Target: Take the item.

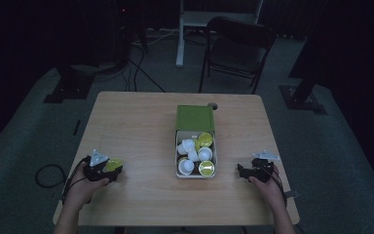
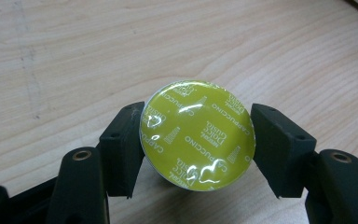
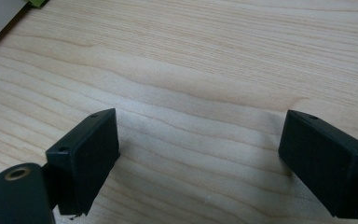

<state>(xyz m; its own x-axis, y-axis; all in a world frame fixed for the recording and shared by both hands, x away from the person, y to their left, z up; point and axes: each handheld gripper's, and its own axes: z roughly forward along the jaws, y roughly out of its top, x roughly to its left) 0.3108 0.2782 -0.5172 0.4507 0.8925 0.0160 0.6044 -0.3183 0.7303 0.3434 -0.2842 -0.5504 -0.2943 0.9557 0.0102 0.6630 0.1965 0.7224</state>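
While clamped across the rim between both jaws of the left gripper (image 2: 196, 140), foil face up for a square hold, sits the yellow capsule (image 2: 197, 134), box (image 1: 195, 146) well off rightward; beyond it, right gripper (image 3: 198, 158) spread wide, holding nothing.

Light wooden table (image 1: 141, 126), square-topped, bearing near its middle an open green box (image 1: 195, 118) filled with coffee capsules (image 1: 205, 140).
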